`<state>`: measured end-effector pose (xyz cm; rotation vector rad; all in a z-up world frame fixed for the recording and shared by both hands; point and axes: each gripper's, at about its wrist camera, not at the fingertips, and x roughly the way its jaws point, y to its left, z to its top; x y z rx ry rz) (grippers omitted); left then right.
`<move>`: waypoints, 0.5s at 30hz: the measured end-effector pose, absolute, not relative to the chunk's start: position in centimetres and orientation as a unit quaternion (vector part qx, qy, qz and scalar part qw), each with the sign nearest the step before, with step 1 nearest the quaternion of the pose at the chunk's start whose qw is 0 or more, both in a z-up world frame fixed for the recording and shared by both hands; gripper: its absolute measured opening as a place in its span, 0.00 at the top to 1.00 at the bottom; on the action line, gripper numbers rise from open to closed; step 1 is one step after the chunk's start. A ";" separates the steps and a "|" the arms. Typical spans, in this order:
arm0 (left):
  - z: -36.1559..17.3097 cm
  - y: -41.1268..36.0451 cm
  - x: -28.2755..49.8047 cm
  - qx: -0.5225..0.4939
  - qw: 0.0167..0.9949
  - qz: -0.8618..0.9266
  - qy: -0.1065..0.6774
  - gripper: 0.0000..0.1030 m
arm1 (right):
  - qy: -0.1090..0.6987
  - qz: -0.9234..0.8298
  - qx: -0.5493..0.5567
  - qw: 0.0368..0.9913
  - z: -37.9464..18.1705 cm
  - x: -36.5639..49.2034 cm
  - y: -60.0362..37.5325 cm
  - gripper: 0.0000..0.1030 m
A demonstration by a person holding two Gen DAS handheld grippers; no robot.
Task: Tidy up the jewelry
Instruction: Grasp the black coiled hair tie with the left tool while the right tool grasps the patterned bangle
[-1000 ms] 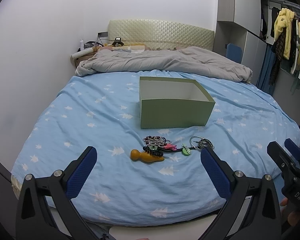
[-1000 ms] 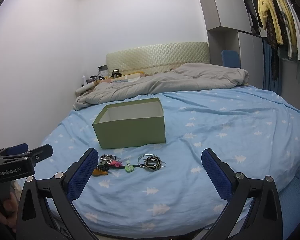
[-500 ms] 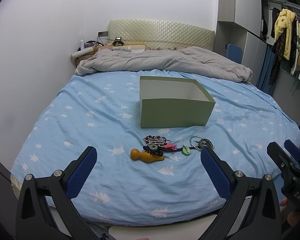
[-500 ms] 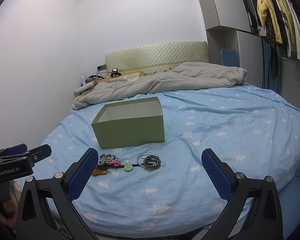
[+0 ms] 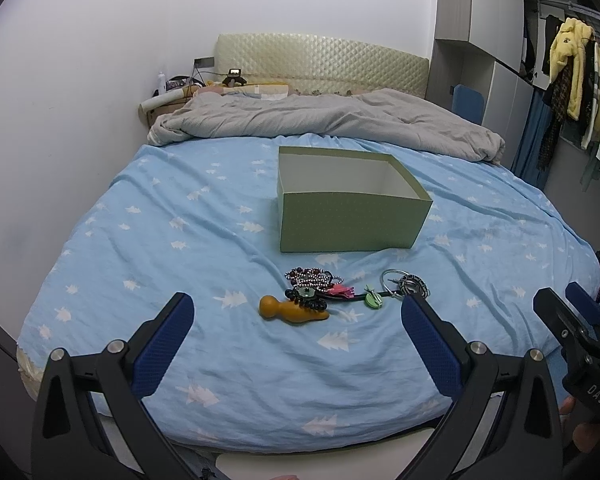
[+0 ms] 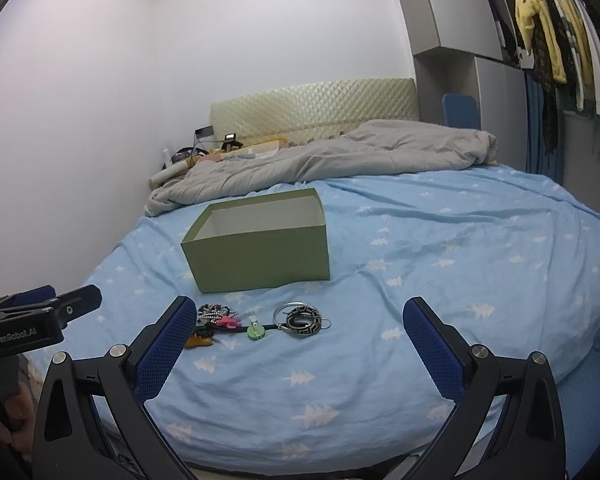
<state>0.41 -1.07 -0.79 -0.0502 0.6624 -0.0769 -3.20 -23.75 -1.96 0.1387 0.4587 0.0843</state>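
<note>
A small heap of jewelry lies on the blue bedsheet in front of an open green box. In it are a beaded bracelet, an orange wooden piece, a pink charm, a green clip and a patterned bangle with metal rings. My left gripper is open and empty, hovering short of the heap. My right gripper is open and empty, also short of the heap. Each gripper shows at the edge of the other's view.
A grey duvet is bunched at the head of the bed below a padded headboard. A white wall runs along the left. Cabinets and hanging clothes stand at the right. The bed's front edge is just below the grippers.
Both views shift very slightly; the right gripper has eased a little towards the bed. Nothing on the bed has moved and both grippers stay open.
</note>
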 end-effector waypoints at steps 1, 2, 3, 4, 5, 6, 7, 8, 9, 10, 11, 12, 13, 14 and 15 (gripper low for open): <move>-0.9 -1.1 0.5 -0.025 0.944 -0.038 0.327 0.00 | 0.230 0.045 0.072 0.969 -2.1 -3.0 -23.8 0.00; -1.0 -1.0 0.7 -0.024 0.943 -0.039 0.328 0.00 | 0.233 0.044 0.074 0.969 -2.3 -2.8 -23.8 0.00; -1.2 -1.0 1.0 -0.023 0.943 -0.040 0.331 0.00 | 0.235 0.042 0.074 0.968 -2.4 -2.6 -23.8 0.00; -1.3 -1.0 1.1 -0.023 0.942 -0.040 0.333 0.00 | 0.236 0.040 0.074 0.968 -2.5 -2.5 -23.9 0.00; -1.5 -1.0 1.4 -0.023 0.940 -0.042 0.337 0.00 | 0.236 0.036 0.074 0.968 -2.7 -2.3 -24.0 0.00; -1.7 -1.0 1.7 -0.025 0.939 -0.045 0.341 0.00 | 0.237 0.033 0.075 0.968 -2.7 -2.2 -24.1 0.00; -2.0 -0.9 2.1 -0.028 0.936 -0.049 0.346 0.00 | 0.238 0.027 0.075 0.968 -2.9 -2.0 -24.1 0.00; -2.2 -0.8 2.3 -0.031 0.935 -0.051 0.351 0.00 | 0.240 0.023 0.075 0.968 -3.1 -1.7 -24.2 0.00; -2.5 -0.8 2.6 -0.034 0.933 -0.053 0.355 0.00 | 0.243 0.023 0.077 0.967 -3.3 -1.5 -24.2 0.00; -2.8 -0.8 2.9 -0.035 0.931 -0.054 0.359 0.00 | 0.248 0.023 0.080 0.965 -3.6 -1.2 -24.2 0.00; -3.1 -0.8 3.2 -0.035 0.929 -0.055 0.364 0.00 | 0.252 0.022 0.084 0.964 -3.8 -0.9 -24.4 0.00; -3.5 -0.9 3.6 -0.034 0.927 -0.057 0.370 0.00 | 0.258 0.022 0.089 0.962 -4.2 -0.4 -24.5 0.00; -3.9 -0.9 4.0 -0.035 0.924 -0.060 0.376 0.00 | 0.263 0.022 0.091 0.960 -4.5 -0.1 -24.6 0.00; -4.2 -0.9 4.4 -0.041 0.921 -0.067 0.381 0.00 | 0.267 0.022 0.095 0.959 -4.9 0.3 -24.8 0.05; -4.5 -0.9 4.7 -0.045 0.920 -0.070 0.383 0.00 | 0.270 0.021 0.099 0.957 -5.1 0.5 -25.0 0.10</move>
